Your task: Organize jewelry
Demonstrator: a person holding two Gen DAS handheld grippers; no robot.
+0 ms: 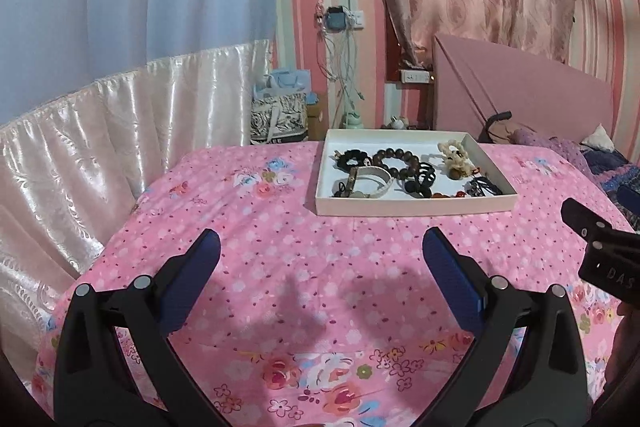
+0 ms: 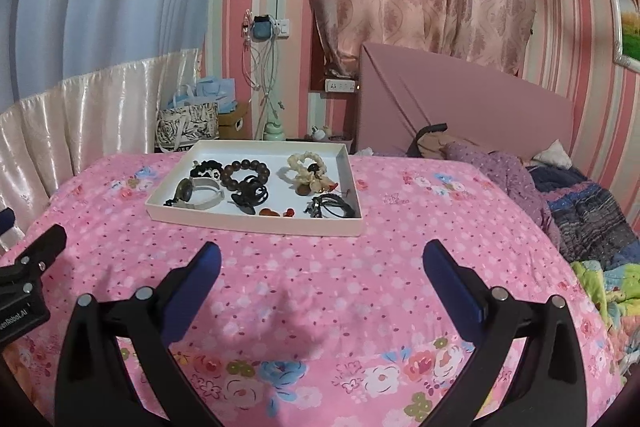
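Nearest the lens, the left gripper (image 1: 321, 247) hangs over the pink floral bedspread (image 1: 280, 267) with its 2 blue-padded fingers spread wide and nothing between them. The right gripper (image 2: 322, 259) is in the same state: spread wide, empty, above bare cloth. Each gripper shows at the edge of the other's view, so the 2 sit side by side, near each other.

The tray (image 2: 256, 223), a shallow white box, rests on the bedspread at 12 o'clock from both grippers, apart from their tips. All the jewelry visible is inside it. From the right view, a watch (image 2: 196, 193) lies at the tray's 9 o'clock, a brown bead bracelet (image 2: 244, 169) toward 11 o'clock, a cream bracelet (image 2: 306, 169) toward 1 o'clock, black cords (image 2: 332, 207) at 4 o'clock, small red pieces (image 2: 276, 213) at 6 o'clock, and a black clip (image 2: 250, 197) near the middle.

No loose piece shows on the cloth outside the tray. Judging by that, gathering looks finished or nearly so; what may remain is spacing the pieces, since several touch or overlap around the centre. Whether further sorting is intended, I cannot tell.
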